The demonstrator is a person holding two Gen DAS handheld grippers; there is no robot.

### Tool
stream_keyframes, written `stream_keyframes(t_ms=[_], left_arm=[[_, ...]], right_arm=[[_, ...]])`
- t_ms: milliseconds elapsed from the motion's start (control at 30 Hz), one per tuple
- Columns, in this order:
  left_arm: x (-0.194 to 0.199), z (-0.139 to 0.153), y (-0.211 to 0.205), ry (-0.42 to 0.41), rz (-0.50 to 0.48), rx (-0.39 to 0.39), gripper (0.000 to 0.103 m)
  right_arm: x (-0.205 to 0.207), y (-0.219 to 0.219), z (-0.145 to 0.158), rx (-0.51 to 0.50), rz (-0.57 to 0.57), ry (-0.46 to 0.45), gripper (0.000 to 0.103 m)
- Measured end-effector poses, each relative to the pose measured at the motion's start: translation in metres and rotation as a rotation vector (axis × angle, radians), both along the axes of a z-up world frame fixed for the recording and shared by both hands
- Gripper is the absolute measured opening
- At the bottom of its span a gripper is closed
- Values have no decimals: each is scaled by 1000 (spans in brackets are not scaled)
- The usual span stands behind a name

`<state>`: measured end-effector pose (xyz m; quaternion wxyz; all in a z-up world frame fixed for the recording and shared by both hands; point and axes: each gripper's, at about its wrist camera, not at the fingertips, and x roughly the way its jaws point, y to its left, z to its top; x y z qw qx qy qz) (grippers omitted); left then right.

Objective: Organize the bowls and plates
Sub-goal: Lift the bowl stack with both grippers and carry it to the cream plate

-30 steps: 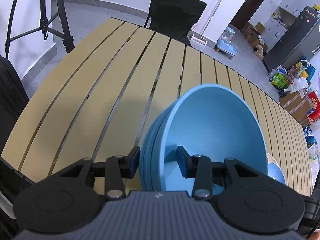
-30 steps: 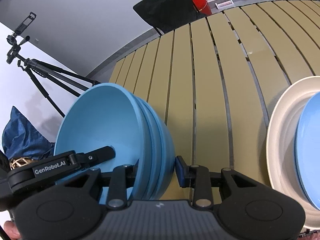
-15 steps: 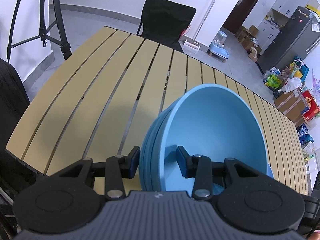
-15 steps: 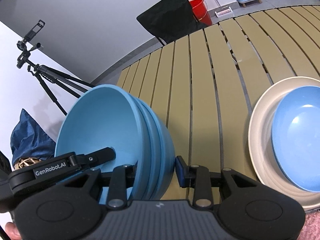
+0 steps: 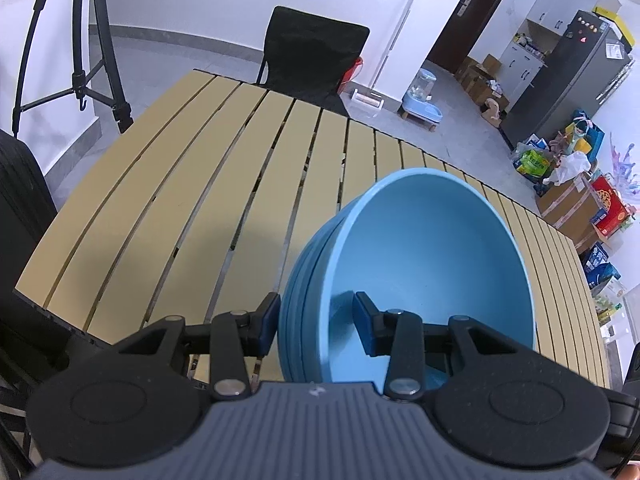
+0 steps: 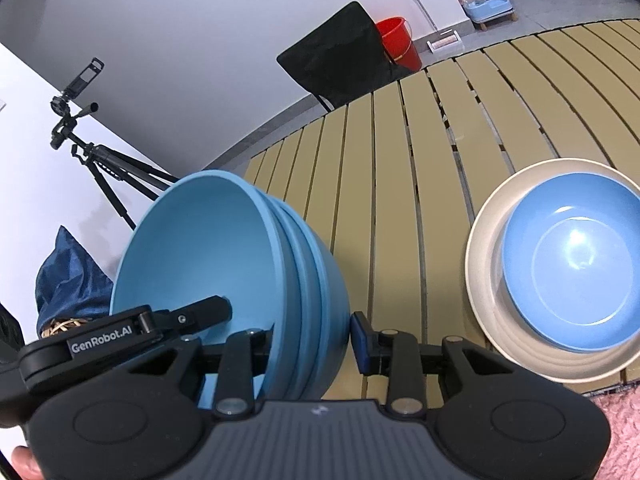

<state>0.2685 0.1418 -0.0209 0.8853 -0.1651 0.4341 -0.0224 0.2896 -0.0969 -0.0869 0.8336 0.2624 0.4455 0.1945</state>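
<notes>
A nested stack of light blue bowls (image 5: 432,264) hangs above the slatted table (image 5: 168,208), gripped from two opposite sides. My left gripper (image 5: 316,322) is shut on the stack's wall, with one finger inside the top bowl and one outside. My right gripper (image 6: 314,342) is shut on the opposite wall of the blue bowls (image 6: 208,248) in the same way. In the right wrist view, the left gripper's inner finger (image 6: 200,312) reaches into the top bowl. To the right, a beige plate (image 6: 484,280) lies on the table with a blue dish (image 6: 572,264) in it.
A black chair (image 5: 312,60) stands at the table's far edge, with a red bucket (image 6: 398,40) behind it. A tripod (image 6: 104,168) stands off the table's left end, beside a dark blue bag (image 6: 68,272). Boxes and a fridge (image 5: 560,84) line the far right.
Both grippers have risen and drawn back together with the bowl stack. More of the table shows, and the beige plate with the blue dish has come fully into the right wrist view.
</notes>
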Motion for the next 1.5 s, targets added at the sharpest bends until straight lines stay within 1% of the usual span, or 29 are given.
stream_keyframes(t_ms=[333, 667, 1033, 1500], left_arm=[[-13, 9, -21, -18, -30, -2, 40], [-17, 12, -49, -25, -77, 5, 40], [-6, 8, -85, -16, -141, 13, 40], [10, 0, -117, 4, -192, 31, 40]], right_arm=[[-21, -24, 9, 8, -34, -20, 31], [-36, -55, 10, 23, -82, -27, 31], [-47, -92, 4, 40, -150, -21, 31], [-47, -125, -4, 62, -202, -3, 31]])
